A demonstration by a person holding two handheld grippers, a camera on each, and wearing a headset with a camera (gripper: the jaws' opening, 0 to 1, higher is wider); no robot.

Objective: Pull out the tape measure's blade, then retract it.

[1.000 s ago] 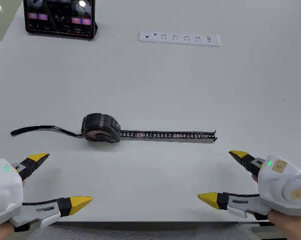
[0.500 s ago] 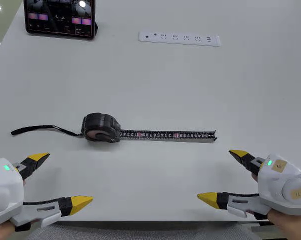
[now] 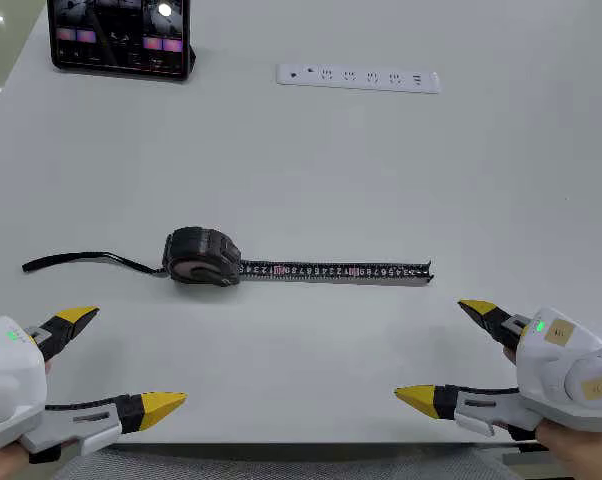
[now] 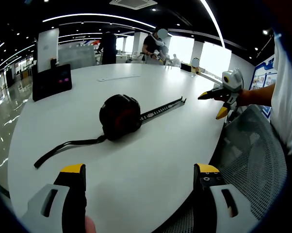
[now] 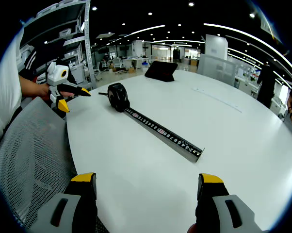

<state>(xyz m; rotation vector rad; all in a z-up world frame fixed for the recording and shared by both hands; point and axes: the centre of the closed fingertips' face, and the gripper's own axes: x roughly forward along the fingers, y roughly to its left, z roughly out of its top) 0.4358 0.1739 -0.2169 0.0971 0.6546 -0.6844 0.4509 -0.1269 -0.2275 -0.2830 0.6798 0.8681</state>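
Your tape measure [image 3: 201, 257] lies mid-worktop [image 3: 311, 160], blade [image 3: 331, 271] already out toward your right, wrist strap [image 3: 71, 260] trailing left. Both sets of jaws are spread wide w/ nothing in them. Left gripper [image 3: 124, 358] & right gripper [image 3: 444, 352] hang at the near edge, one per end, prob. so left pins the case [image 4: 119, 115] while right works the end hook [image 5: 197, 153]. Right gripper view shows the hook's shape and the numerals; in head view they're too small to read.

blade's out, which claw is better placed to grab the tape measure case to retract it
Left, probably: the left claw, open, sits nearest the tape measure case, while the right claw faces the blade's hook end.
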